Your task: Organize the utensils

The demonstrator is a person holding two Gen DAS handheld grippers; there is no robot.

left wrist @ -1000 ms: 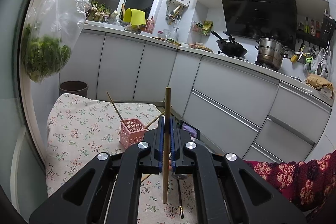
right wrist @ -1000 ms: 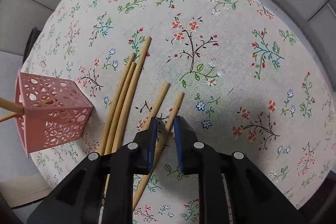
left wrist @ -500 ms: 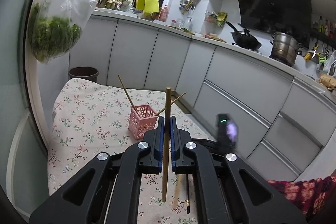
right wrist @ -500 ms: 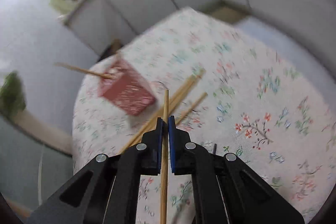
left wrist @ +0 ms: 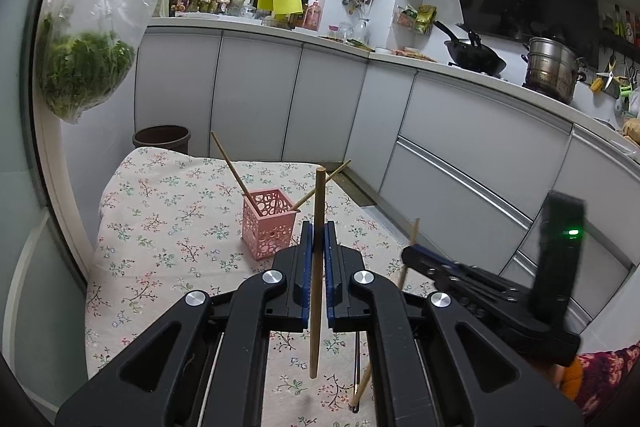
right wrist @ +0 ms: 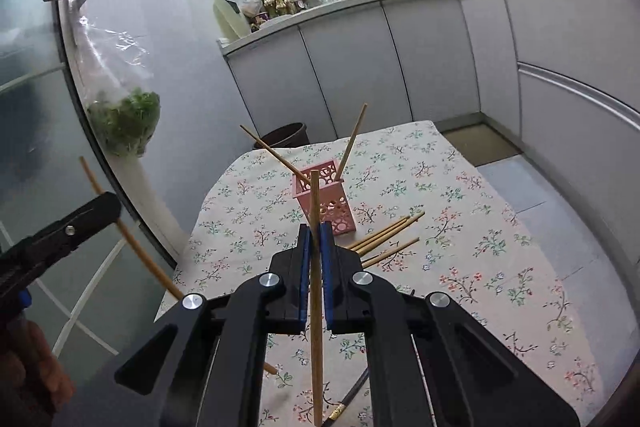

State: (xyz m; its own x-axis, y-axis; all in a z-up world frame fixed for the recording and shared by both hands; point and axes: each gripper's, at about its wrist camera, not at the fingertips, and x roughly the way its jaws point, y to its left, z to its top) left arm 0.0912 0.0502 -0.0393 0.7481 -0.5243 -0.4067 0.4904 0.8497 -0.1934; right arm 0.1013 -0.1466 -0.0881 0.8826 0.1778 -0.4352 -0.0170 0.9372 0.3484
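Two grippers: each is holding one chopstick upright above the table [right wrist: 480, 227].
Left gripper [left wrist: 316, 251]: jaws are clamping a wooden chopstick [left wrist: 316, 327].
Right gripper [right wrist: 315, 251]: jaws are clamping another chopstick [right wrist: 316, 347].
Pink holder [right wrist: 328, 199]: is carrying two chopsticks.

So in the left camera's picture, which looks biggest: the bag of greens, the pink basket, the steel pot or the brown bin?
Largest to smallest, as they look in the left wrist view:
1. bag of greens
2. pink basket
3. steel pot and brown bin: too alike to rank.
The pot and bin stand farther off, so true sizes are unsure.
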